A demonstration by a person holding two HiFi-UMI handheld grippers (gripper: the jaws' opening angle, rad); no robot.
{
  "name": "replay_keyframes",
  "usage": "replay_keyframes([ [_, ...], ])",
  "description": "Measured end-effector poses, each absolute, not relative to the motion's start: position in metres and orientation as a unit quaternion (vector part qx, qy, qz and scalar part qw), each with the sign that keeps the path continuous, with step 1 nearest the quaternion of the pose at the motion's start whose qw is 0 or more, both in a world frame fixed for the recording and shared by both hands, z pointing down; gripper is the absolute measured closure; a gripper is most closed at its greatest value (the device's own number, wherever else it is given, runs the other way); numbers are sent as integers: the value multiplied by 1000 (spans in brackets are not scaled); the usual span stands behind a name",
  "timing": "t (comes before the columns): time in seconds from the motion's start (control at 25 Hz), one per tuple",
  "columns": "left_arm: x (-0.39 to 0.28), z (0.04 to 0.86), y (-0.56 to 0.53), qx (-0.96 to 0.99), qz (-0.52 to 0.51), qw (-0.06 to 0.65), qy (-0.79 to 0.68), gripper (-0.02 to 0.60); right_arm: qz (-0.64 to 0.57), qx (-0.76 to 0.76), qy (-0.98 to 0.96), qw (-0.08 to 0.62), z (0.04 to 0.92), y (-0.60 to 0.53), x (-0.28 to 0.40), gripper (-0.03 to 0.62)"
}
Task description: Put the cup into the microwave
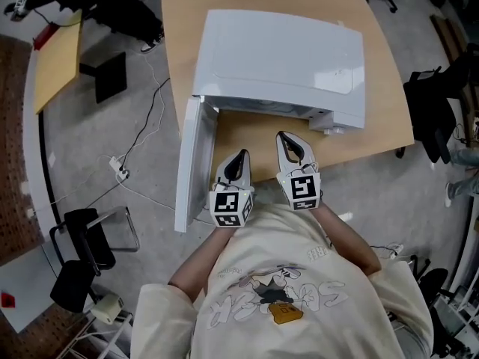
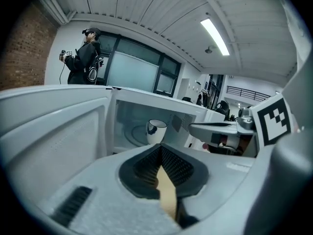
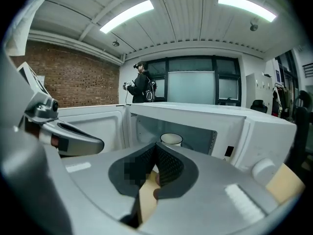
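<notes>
One pale wooden bench (image 1: 389,103) lies under and ahead of both pairs of jaws, and it shows as a tan strip through the slot behind each pair. On it, straight ahead of the jaws, stands a white microwave (image 1: 277,51) with its cavity facing them. The microwave's door (image 1: 191,170) is swung fully open; it hangs just left of the left jaws and runs back alongside that gripper, past the bench edge.

Both grippers are held side by side in front of the cavity, near each other but not touching, and both point at the opening, tilted a little downward. The left gripper (image 2: 160,147) has its jaws closed tip to tip, the ribbed black pads meeting in a narrow wedge with nothing between them. The right gripper (image 3: 156,147) is the same, its jaws pressed together and empty (a mosaic patch covers part of its left pad). In each gripper view the other gripper's grey body shows off to the side, level with the jaws.

The cup (image 3: 171,140) is inside the microwave, upright on the cavity floor. It is white with a dark mark on its side. It stands directly beyond the tips of both pairs of jaws and clearly apart from them, touched by neither.
</notes>
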State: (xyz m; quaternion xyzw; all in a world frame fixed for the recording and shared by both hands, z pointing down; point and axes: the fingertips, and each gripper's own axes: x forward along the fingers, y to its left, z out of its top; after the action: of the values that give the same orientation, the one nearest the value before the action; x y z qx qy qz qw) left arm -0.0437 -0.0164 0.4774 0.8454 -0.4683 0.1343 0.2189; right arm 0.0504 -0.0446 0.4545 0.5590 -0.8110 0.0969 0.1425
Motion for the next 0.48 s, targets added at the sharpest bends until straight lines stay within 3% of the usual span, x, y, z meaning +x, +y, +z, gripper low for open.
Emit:
replay_keyframes([
  [0.48,-20,473,-27,848,130,216,-467,580,119,547,-815,151,458,-21,66,588],
])
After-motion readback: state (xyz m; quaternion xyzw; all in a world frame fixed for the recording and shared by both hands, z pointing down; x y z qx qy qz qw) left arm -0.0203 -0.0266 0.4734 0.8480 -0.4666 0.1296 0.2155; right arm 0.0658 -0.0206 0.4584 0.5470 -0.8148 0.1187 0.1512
